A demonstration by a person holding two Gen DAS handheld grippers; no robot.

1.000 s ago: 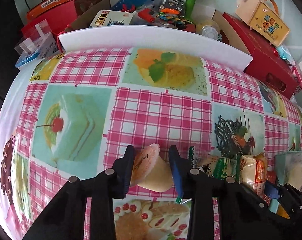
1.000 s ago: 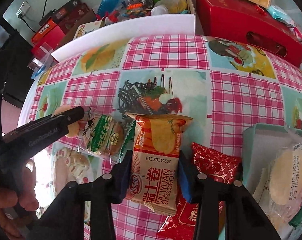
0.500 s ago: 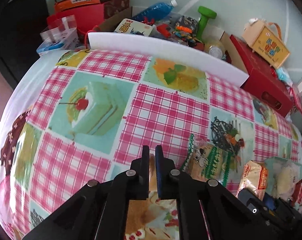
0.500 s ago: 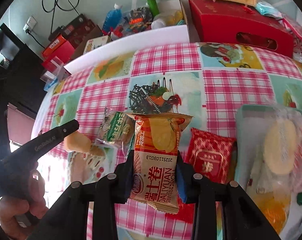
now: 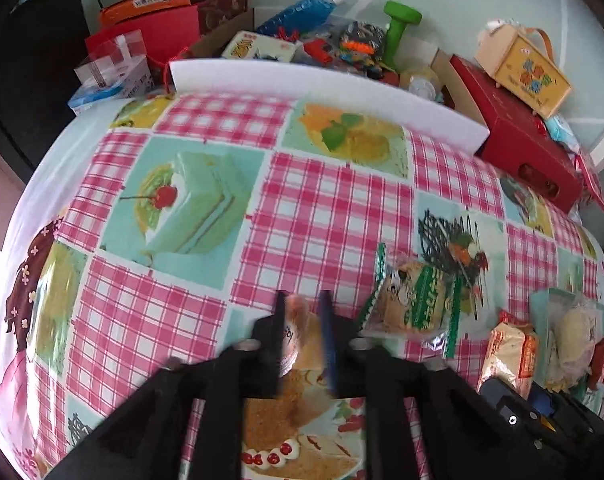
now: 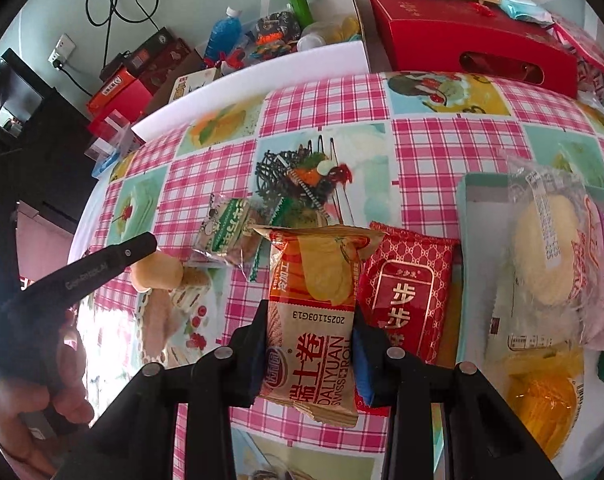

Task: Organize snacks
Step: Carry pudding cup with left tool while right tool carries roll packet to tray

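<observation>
Covering the table, a pink checked cloth (image 5: 325, 216) printed with cakes is stretching from the near edge to a white foam board (image 5: 325, 92) at the far side, with boxes and toys piling up behind it. At the right, a pale green tray (image 6: 477, 196) is already holding a clear-wrapped yellow cake (image 6: 545, 256) and other packs. A red packet (image 6: 405, 292) is lying just left of the tray, and a green-wrapped cake (image 6: 226, 232) is sitting loose near the middle of the cloth.

The right gripper (image 6: 309, 344) is clamping a Swiss roll pack (image 6: 313, 304) between nearly closed fingers, holding it over the red packet. The left gripper (image 5: 303, 344), with a person's hand on its handle, is pinching a small jelly cup (image 5: 298, 332) across its sides, fingers almost together, at the near left of the snacks; whether the cup is clear of the cloth is not plain.

Both snacks are probably heading for the tray. The cup is tapering and slick, so it may be squirting out of the narrow pinch if the wrist tilts. The soft roll may be getting crushed, or its floppy end may be snagging the tray wall or pushing the red packet along. Two grippers converging on one crowded tray could also be colliding.
</observation>
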